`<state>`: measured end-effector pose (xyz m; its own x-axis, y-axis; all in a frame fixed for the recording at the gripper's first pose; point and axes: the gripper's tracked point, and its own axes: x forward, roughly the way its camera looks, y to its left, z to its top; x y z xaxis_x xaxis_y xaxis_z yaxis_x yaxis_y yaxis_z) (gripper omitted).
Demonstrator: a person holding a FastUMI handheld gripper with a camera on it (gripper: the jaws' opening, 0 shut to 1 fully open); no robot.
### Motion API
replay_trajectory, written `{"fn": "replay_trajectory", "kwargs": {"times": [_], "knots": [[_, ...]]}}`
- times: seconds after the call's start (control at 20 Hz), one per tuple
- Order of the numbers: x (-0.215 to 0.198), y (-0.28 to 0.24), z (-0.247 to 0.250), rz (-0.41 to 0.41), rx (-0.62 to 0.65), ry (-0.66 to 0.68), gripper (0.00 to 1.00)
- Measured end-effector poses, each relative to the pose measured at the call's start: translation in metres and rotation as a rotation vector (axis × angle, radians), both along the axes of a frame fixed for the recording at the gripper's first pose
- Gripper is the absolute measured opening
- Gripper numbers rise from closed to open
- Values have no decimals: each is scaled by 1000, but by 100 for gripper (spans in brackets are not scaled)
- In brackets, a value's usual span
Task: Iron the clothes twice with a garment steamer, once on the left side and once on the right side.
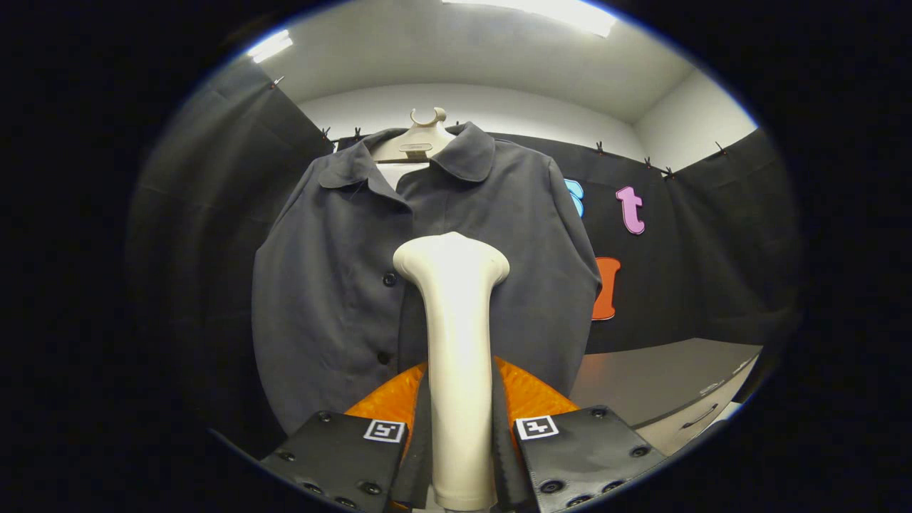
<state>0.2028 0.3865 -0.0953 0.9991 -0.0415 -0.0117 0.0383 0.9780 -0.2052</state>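
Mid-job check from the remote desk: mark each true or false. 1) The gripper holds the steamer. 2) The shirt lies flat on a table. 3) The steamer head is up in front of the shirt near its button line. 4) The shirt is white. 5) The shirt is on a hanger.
1) True: the gripper is shut on the steamer, a finger on each side of its handle.
2) False: the shirt hangs upright.
3) True: the head sits beside the buttons.
4) False: it is dark grey.
5) True: the hanger shows at the collar.
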Motion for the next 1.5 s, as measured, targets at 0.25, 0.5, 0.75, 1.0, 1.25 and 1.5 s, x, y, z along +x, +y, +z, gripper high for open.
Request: {"fn": "replay_trajectory", "kwargs": {"times": [0.25, 0.5, 0.75, 1.0, 1.25, 1.5], "knots": [[-12, -6, -21, -7, 4, 41, 43], [-25, -12, -48, -22, 19, 93, 43], [-38, -15, -76, -35, 30, 139, 43], [-49, -18, -101, -39, 42, 188, 43], [-66, -23, -132, -52, 52, 247, 43], [-73, -28, -149, -64, 53, 289, 43]]}}
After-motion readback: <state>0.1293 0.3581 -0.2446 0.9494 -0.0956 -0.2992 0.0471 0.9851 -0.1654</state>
